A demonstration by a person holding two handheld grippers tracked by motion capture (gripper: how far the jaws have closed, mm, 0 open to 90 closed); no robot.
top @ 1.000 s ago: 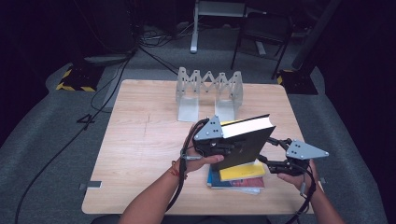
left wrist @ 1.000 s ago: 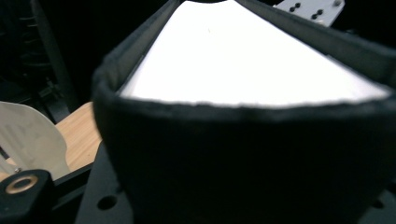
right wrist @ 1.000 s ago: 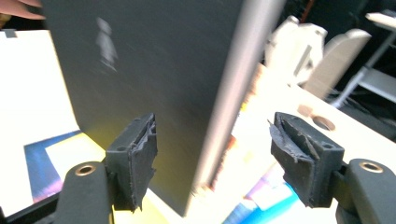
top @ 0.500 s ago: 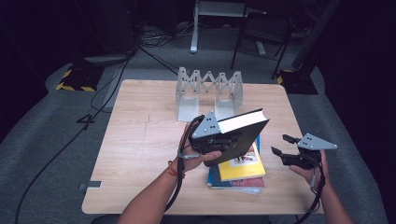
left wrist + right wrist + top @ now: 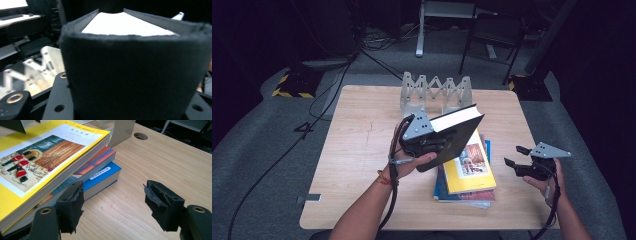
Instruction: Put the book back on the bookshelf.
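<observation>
While the high view looks down on the wooden table (image 5: 362,150), the left gripper (image 5: 432,142) holds a thick black book (image 5: 457,132) clamped by its spine, lifted and tilted above the stack of books (image 5: 467,175), whose top one has a yellow cover. Behind the stack stands a white zigzag rack (image 5: 435,92). To the right of the stack, the right gripper (image 5: 517,157) hovers with its jaws apart and nothing between them. From the left gripper view, the black book (image 5: 135,75) sits between the jaws, white page edges (image 5: 127,25) up. From the right gripper view, the right gripper (image 5: 113,202) stands wide just beside the stack (image 5: 50,165), where a blue book (image 5: 105,176) lies lowest.
</observation>
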